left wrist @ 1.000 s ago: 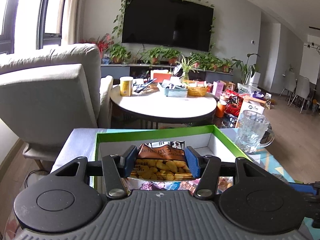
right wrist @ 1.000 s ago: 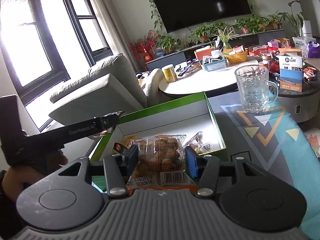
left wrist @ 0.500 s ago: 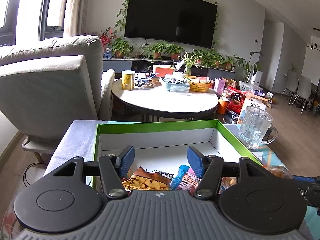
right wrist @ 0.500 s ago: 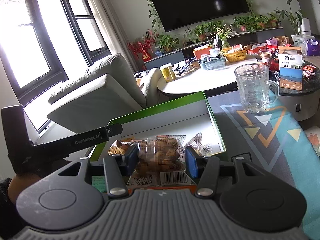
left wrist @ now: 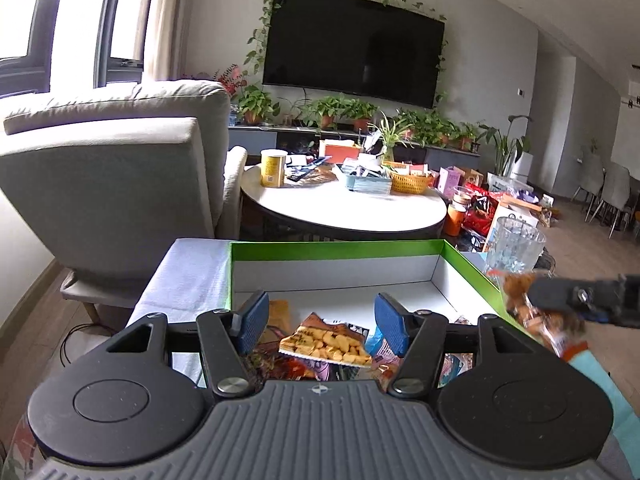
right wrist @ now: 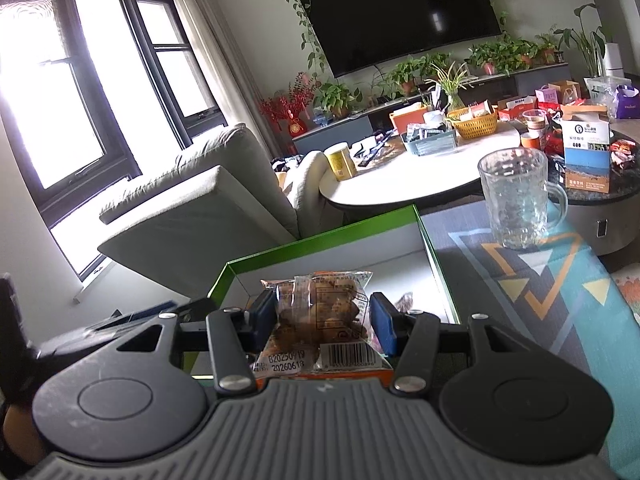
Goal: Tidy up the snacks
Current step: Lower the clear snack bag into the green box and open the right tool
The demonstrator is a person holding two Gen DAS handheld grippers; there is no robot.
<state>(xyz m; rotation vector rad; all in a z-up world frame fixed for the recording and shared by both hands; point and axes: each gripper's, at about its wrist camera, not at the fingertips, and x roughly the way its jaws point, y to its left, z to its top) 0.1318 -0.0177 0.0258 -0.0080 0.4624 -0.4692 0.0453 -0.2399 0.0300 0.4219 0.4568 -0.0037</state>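
Note:
A green-rimmed white box (left wrist: 336, 247) stands in front of me; it also shows in the right wrist view (right wrist: 320, 242). My left gripper (left wrist: 322, 322) is open and empty above the box. Below it a snack bag of yellow crackers (left wrist: 326, 346) lies among several other snack packets in the box. My right gripper (right wrist: 323, 322) is shut on a clear snack bag of brown pieces (right wrist: 324, 320) and holds it over the box's near edge. In the left wrist view that bag (left wrist: 532, 312) shows at the right, by the box's right wall.
A glass mug (right wrist: 518, 200) stands on the patterned mat (right wrist: 560, 300) right of the box. A round white table (left wrist: 344, 210) with a yellow can, baskets and packets is behind. A grey armchair (left wrist: 112, 184) stands at the left.
My left gripper has opened and dropped the cracker bag into the box, then drawn back and up. My right gripper has lifted with its brown snack bag and moved towards the box.

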